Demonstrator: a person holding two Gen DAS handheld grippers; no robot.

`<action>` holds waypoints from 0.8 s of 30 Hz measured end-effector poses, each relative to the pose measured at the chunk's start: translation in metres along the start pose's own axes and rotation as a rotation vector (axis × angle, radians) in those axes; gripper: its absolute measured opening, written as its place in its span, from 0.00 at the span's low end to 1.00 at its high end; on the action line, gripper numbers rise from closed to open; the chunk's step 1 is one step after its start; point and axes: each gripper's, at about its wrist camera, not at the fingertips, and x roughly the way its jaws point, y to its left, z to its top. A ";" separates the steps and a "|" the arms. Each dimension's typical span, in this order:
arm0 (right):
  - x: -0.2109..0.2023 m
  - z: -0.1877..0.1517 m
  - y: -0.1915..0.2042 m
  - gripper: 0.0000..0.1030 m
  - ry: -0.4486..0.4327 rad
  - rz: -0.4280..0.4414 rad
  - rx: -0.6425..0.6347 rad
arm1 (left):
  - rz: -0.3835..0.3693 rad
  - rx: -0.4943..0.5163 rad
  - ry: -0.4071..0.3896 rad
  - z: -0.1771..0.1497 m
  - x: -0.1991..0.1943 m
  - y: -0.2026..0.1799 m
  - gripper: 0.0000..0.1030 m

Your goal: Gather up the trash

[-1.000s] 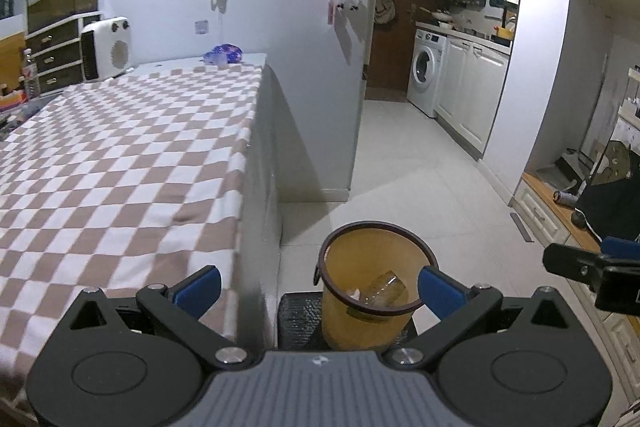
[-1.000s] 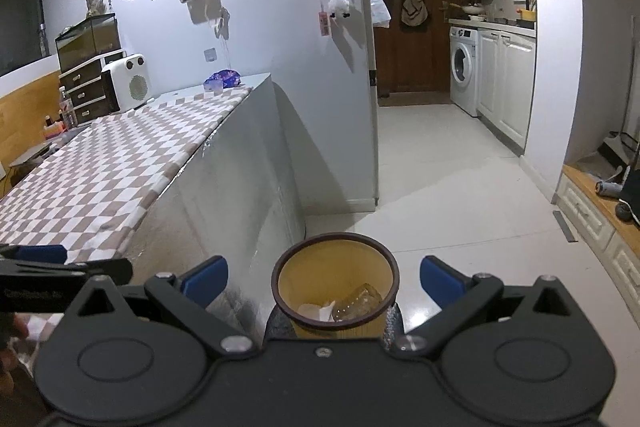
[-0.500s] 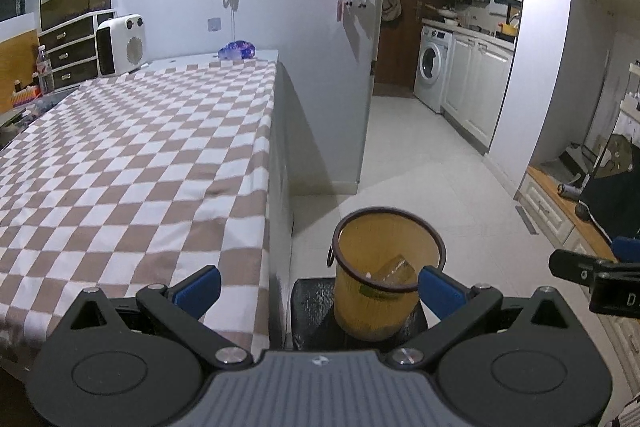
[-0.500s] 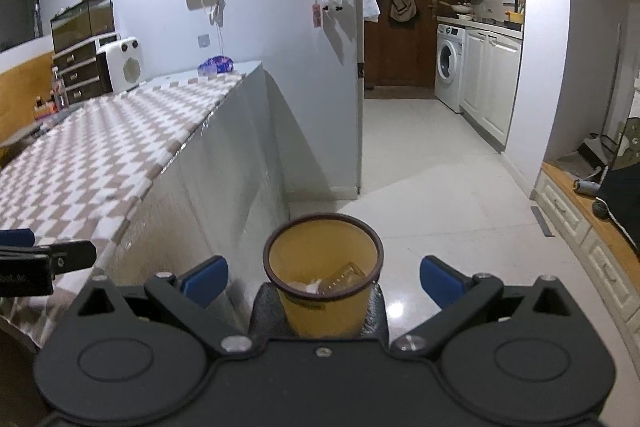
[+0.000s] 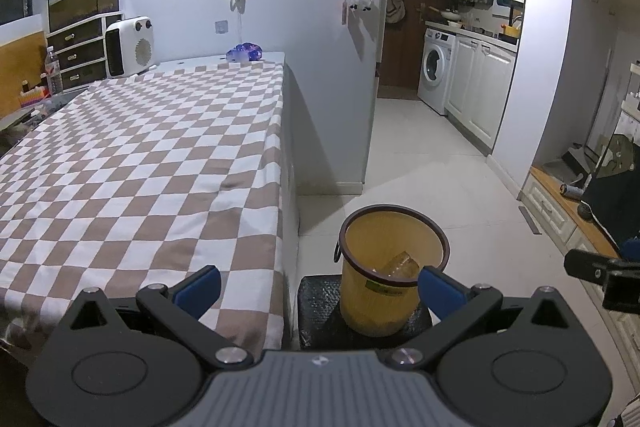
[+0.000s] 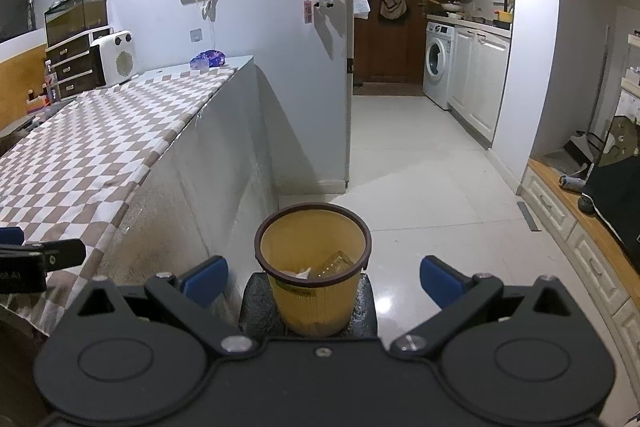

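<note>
- Left wrist view: the left gripper has its two blue-padded fingers spread wide, with nothing between them. Its body is matte black plastic with round discs and silver screw heads over a ribbed grey panel.
- The trash bin stands just ahead of the gripper, towards its right finger. It is a round, tapered tub of translucent yellow-orange ribbed plastic with a dark brown rim. It sits on a low black stool with a bubbly textured top, just beside the table's end.
- Inside the bin lies a clear crumpled plastic piece, blocky in outline.
- The table is covered in a soft cloth of brown and white diamond checks that hangs over the near side. At its far end sits a small crinkled purple wrapper, well apart from the bin.
- A white rounded heater stands beyond the table's far left corner.
- The right gripper's black finger tip shows at the right edge.
- Right wrist view: the right gripper is likewise spread wide and empty, with the bin centred between its blue pads but farther out.
- White crumpled paper and the clear piece rest in the bin.
- The table's side panel looks grey and faintly mottled; the floor is glossy pale tile.
</note>
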 end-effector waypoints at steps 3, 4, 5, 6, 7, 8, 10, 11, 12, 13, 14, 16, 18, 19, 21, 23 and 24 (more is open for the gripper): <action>-0.003 0.001 0.000 1.00 -0.001 -0.010 0.000 | -0.007 -0.007 0.000 -0.002 -0.003 0.002 1.00; -0.003 0.001 0.002 1.00 -0.001 -0.013 -0.001 | -0.009 -0.008 -0.002 -0.003 -0.004 0.003 1.00; -0.004 0.002 0.003 1.00 0.000 -0.017 -0.003 | -0.010 -0.010 -0.003 -0.003 -0.005 0.003 1.00; -0.005 0.002 0.004 1.00 -0.001 -0.021 -0.007 | -0.012 -0.011 -0.005 -0.002 -0.006 0.003 1.00; -0.005 0.002 0.005 1.00 -0.001 -0.026 -0.013 | -0.013 -0.011 -0.006 -0.002 -0.006 0.003 1.00; -0.006 0.002 0.005 1.00 -0.001 -0.029 -0.018 | -0.013 -0.010 -0.007 -0.002 -0.007 0.003 1.00; -0.008 0.001 0.005 1.00 0.000 -0.032 -0.017 | -0.014 -0.008 -0.008 -0.003 -0.008 0.003 1.00; -0.009 0.001 0.004 1.00 0.000 -0.032 -0.013 | -0.015 -0.006 -0.009 -0.003 -0.009 0.003 1.00; -0.009 0.000 0.003 1.00 0.000 -0.032 -0.010 | -0.016 -0.003 -0.009 -0.003 -0.010 0.003 1.00; -0.010 0.000 0.003 1.00 0.000 -0.033 -0.008 | -0.016 -0.001 -0.009 -0.004 -0.010 0.002 1.00; -0.010 0.000 0.003 1.00 0.001 -0.036 -0.005 | -0.016 0.001 -0.009 -0.004 -0.010 0.002 1.00; -0.010 0.000 0.002 1.00 0.001 -0.039 -0.002 | -0.018 0.005 -0.007 -0.004 -0.011 0.002 1.00; -0.011 0.000 0.003 1.00 -0.001 -0.040 0.000 | -0.019 0.004 -0.007 -0.004 -0.011 0.002 1.00; -0.011 0.000 0.003 1.00 -0.002 -0.040 0.000 | -0.019 0.004 -0.008 -0.004 -0.011 0.002 1.00; -0.011 0.001 0.004 1.00 -0.003 -0.041 0.000 | -0.019 0.005 -0.008 -0.004 -0.011 0.002 1.00; -0.012 0.001 0.004 1.00 -0.003 -0.042 0.000 | -0.019 0.004 -0.009 -0.004 -0.012 0.002 1.00; -0.012 0.001 0.004 1.00 -0.004 -0.043 0.000 | -0.019 0.004 -0.011 -0.005 -0.012 0.002 1.00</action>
